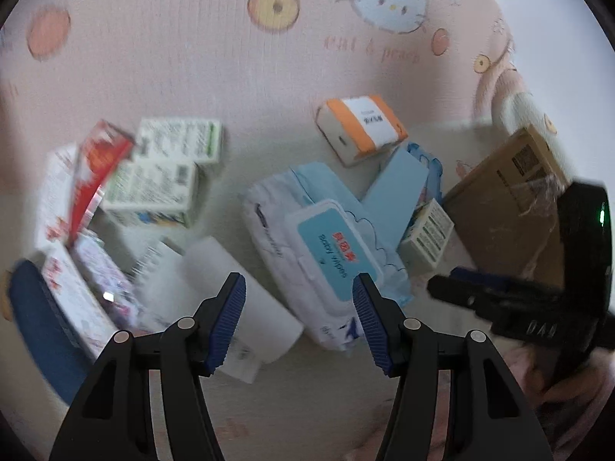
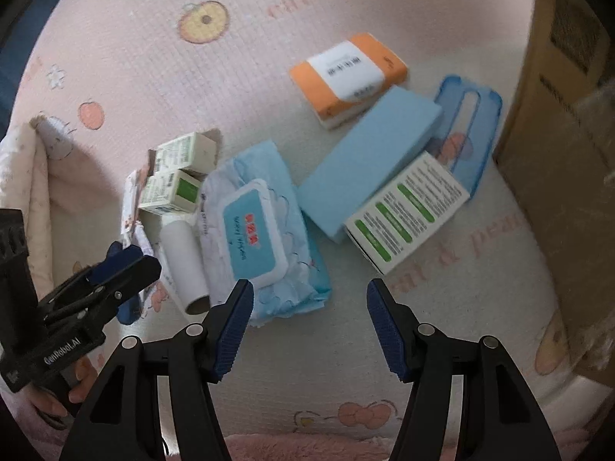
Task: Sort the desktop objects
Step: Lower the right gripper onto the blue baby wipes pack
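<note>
Objects lie on a pink cartoon-print cloth [image 1: 173, 77]. A baby-wipes pack [image 1: 326, 249] [image 2: 257, 230] sits in the middle, a white roll [image 1: 246, 299] [image 2: 182, 265] beside it. An orange tissue pack [image 1: 361, 128] [image 2: 349, 77], a light blue box [image 1: 396, 182] [image 2: 369, 169] and a green-and-white box [image 2: 407, 211] lie to the right. Small green-white cartons [image 1: 161, 176] [image 2: 177, 176] lie to the left. My left gripper [image 1: 300, 319] is open and empty just before the roll and wipes. My right gripper [image 2: 309, 322] is open and empty, near the wipes' front edge.
A brown cardboard box [image 1: 507, 199] [image 2: 565, 176] stands at the right. A red-and-white pack [image 1: 96, 169] and other printed packets [image 1: 80, 299] pile up at the left. A blue plastic frame [image 2: 472, 126] lies under the light blue box. Each gripper shows in the other's view.
</note>
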